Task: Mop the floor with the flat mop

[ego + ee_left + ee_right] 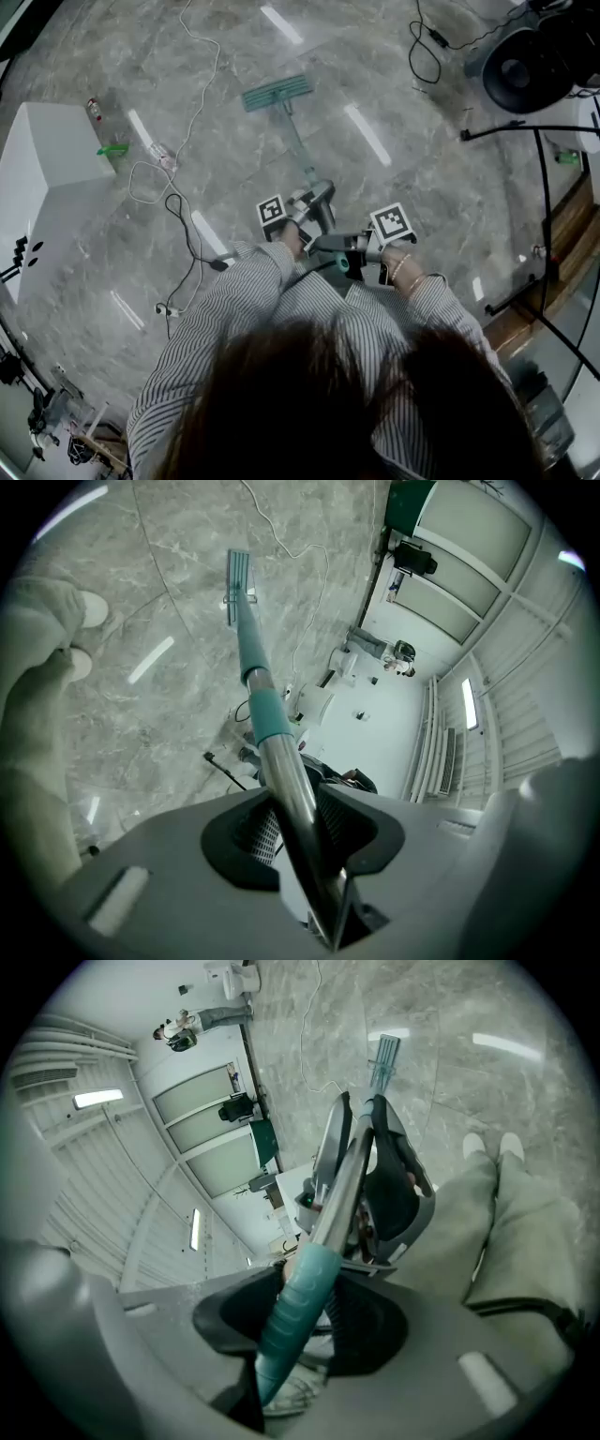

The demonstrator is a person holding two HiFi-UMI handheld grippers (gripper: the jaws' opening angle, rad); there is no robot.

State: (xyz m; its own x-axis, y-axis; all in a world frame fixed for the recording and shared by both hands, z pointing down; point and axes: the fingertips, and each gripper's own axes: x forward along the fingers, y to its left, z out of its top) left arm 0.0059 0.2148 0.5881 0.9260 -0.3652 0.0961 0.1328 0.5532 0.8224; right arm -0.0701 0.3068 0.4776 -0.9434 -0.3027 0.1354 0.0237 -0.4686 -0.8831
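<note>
Currently both jaw pairs clamp the silver-and-teal flat mop (pixel 297 141), left gripper (pixel 291 827) on bare steel nearer the head, right gripper (pixel 300 1312) behind on the teal grip, pole running straight ahead to the teal rectangular pad (pixel 277 92) on grey marble floor (pixel 422 187).

The person wears a long-sleeved white shirt with fine dark pinstripes (pixel 234 319), pale beige trousers (pixel 469 1213), white shoes (pixel 473 1145) and thin bracelets (pixel 404 268). The grey plastic left gripper (pixel 300 832) and right gripper (pixel 300 1321) carry black ribbed pads (pixel 263 835) and white cubes with black square markers (pixel 392 223).
</note>
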